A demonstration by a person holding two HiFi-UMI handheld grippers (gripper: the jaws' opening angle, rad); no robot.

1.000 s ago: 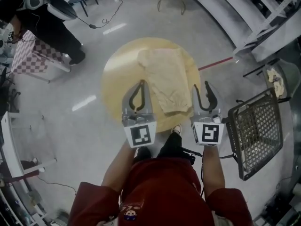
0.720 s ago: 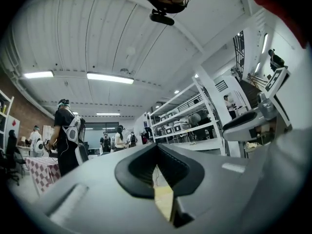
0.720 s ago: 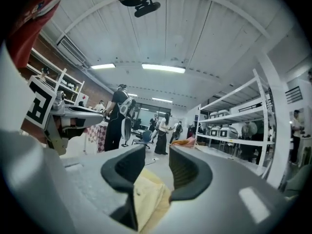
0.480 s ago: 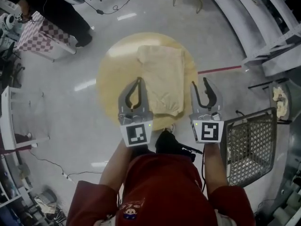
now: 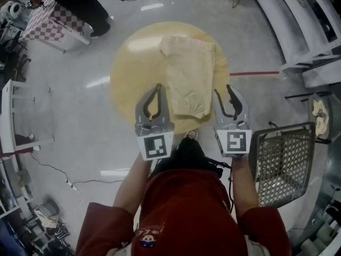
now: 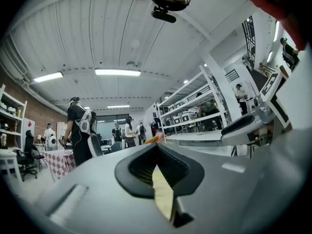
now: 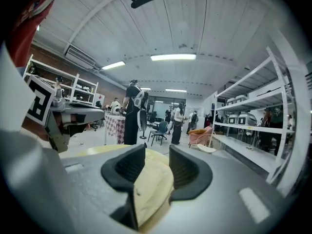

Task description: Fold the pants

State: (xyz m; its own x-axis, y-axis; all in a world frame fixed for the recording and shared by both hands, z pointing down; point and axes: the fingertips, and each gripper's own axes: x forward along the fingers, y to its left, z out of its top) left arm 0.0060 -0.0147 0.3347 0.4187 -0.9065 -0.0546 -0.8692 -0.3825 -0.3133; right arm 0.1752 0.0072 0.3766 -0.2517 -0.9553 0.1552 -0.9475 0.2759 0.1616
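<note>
The pants (image 5: 187,76) lie on the bench (image 5: 133,73). At its near edge the left hand-held gripper (image 5: 157,87), closed and empty, and the right hand-held gripper (image 5: 223,90), parted and empty, flank them — apparently to seize their near end.

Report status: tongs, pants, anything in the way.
Left tongs shut, empty; right tongs open, empty. Pants flat on round table, near end between both tongs, untouched. Nothing lying on them.
</note>
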